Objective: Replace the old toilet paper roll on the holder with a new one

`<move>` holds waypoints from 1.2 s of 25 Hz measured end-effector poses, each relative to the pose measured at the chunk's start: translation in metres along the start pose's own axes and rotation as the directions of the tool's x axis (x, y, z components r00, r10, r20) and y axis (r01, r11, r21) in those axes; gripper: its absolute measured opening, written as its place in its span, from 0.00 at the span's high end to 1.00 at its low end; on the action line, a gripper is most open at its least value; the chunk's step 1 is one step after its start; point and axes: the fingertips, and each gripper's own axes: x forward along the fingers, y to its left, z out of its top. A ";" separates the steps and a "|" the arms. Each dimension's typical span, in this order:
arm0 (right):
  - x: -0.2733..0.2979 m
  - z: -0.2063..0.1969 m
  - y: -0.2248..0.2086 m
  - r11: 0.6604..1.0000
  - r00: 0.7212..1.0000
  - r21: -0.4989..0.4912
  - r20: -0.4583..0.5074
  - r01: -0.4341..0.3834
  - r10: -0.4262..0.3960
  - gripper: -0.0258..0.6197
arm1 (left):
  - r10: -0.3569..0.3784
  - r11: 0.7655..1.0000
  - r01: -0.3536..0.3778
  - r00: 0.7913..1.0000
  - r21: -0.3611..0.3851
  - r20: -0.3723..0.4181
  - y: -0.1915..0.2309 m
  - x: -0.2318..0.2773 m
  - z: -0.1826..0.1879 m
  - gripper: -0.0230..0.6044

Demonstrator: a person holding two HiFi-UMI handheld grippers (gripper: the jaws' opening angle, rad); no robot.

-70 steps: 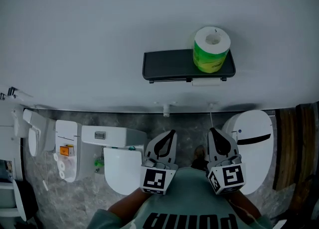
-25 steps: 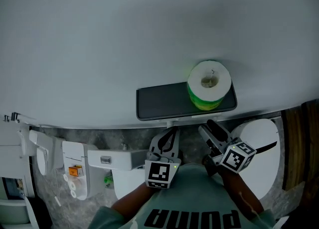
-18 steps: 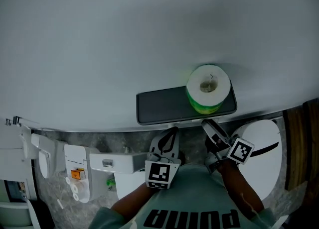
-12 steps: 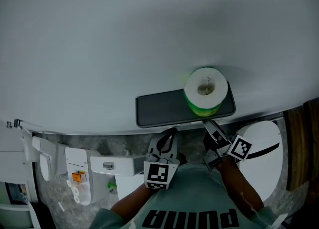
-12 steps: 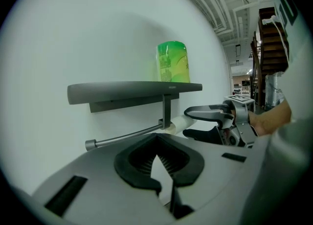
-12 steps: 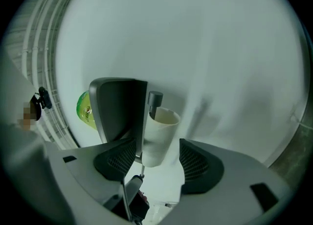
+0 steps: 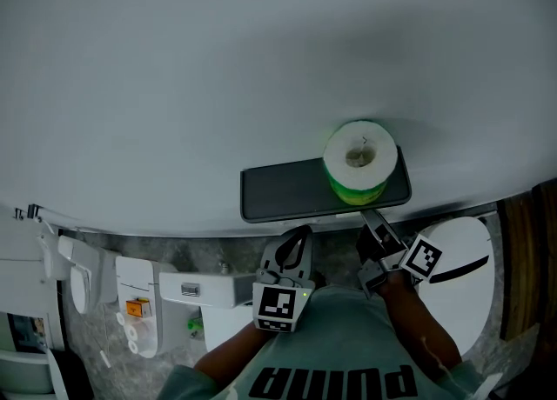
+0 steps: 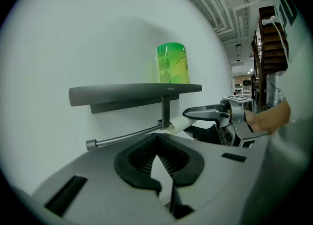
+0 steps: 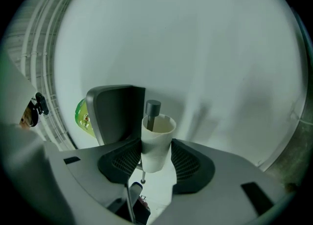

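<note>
A dark wall shelf (image 7: 283,190) carries the new roll (image 7: 359,163) in its green wrapper, standing upright at the shelf's right end. Under the shelf (image 8: 122,92) runs the holder rod (image 8: 127,136), with the bare cardboard tube (image 8: 182,122) on its right part. My right gripper (image 7: 372,217) reaches up beneath the shelf. Its jaws are closing, and the pads of this gripper (image 9: 156,150) rest on both sides of the tube (image 9: 157,141), with the rod's end poking out of it. My left gripper (image 7: 300,233) hangs to the left and lower, shut and empty (image 8: 157,137).
Below the holder stand a white toilet tank (image 7: 204,287) at the left and a white lidded bin (image 7: 457,259) at the right. A wooden panel (image 7: 526,259) borders the far right. The plain pale wall fills the upper picture.
My right gripper has moved up and in under the shelf, rolled about its own axis, and now has the tube between its jaws. The left gripper has stayed put.
</note>
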 end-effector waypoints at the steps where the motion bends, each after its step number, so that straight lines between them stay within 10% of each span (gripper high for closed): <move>1: -0.001 0.001 0.001 1.000 1.000 -0.002 0.000 0.001 -0.001 0.65 | -0.003 1.000 0.003 1.000 -0.002 0.000 -0.002 0.000 0.000 0.96; 30: -0.039 0.069 0.011 0.999 0.995 -0.010 0.091 0.047 -0.046 0.67 | -0.082 0.995 0.083 0.996 -0.059 0.020 -0.056 0.037 0.019 0.96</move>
